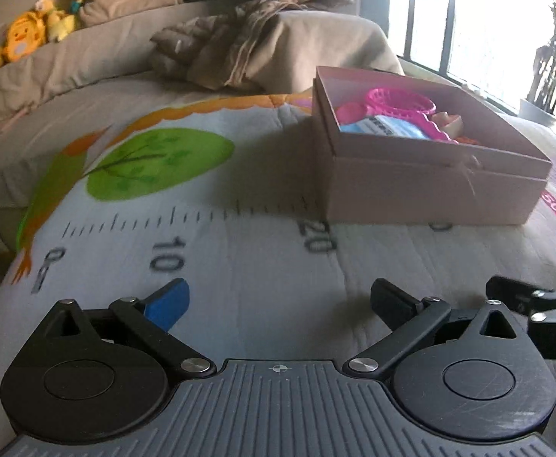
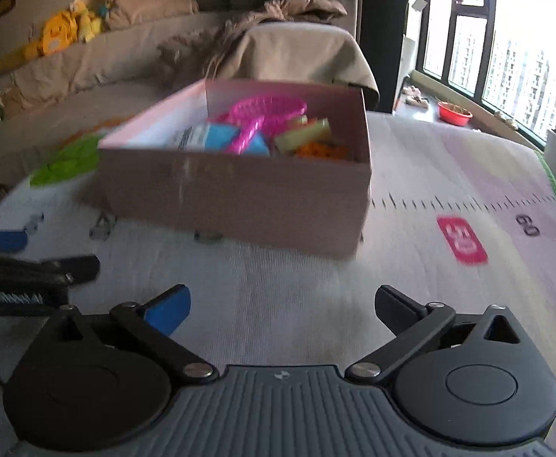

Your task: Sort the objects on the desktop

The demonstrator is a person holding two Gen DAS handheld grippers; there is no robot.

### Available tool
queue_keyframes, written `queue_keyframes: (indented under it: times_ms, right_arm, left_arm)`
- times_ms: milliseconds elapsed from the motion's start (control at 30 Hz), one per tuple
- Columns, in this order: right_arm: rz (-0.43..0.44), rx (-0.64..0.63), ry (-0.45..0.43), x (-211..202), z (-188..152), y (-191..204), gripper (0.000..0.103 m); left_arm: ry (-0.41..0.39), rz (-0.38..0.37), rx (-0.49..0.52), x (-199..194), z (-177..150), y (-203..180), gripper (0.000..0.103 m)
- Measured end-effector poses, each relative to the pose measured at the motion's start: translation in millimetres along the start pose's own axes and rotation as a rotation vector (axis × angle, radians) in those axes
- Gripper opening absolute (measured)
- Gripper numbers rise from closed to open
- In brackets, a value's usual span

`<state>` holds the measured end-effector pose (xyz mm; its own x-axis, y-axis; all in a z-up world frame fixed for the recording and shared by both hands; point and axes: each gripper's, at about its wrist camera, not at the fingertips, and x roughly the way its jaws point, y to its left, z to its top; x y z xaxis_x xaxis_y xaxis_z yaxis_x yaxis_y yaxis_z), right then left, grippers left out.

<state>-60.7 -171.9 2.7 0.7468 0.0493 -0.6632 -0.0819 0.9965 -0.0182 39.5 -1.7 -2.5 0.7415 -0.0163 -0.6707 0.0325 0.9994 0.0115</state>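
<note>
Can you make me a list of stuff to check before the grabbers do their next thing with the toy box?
1. Left gripper open, nothing in it: ok.
2. Right gripper open, nothing in it: ok.
3. Cardboard box upright, top open: ok.
4. Pink plastic basket inside the box: ok.
5. Blue packet inside the box: ok.
6. Play mat in view has no loose toys: ok; beyond view: cannot tell.

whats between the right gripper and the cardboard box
Nothing solid. In the right wrist view only bare mat lies between the open right gripper and the cardboard box, apart from marks printed on the mat by the box's foot.
</note>
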Motion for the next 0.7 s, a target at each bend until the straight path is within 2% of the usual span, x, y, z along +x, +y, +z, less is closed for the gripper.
queue_keyframes:
  times_ms: [133, 267, 433, 700]
  right_arm:
    - [-0.051, -0.01, -0.002, -8.3, -8.9, 7.0, 0.103]
    - [-0.033, 0.04, 0.013, -5.4, -8.6, 1.7, 0.103]
    - [-0.046, 0.031, -0.016, -3.3, -7.6, 5.5, 0.103]
    - [-0.037, 0.045, -0.034, 1.2, -7.0, 5.9, 0.103]
  left_arm:
    - [-0.013, 0.041, -0.009, -11.6, -8.3, -4.4, 0.103]
    - [-0.031, 0.073, 0.018, -15.4, -10.5, -9.5, 0.103]
    - [-0.012, 0.022, -0.045, -12.2, -10.2, 2.5, 0.103]
    - [-0.015, 0.025, -0.041, -12.4, -10.8, -0.7, 0.103]
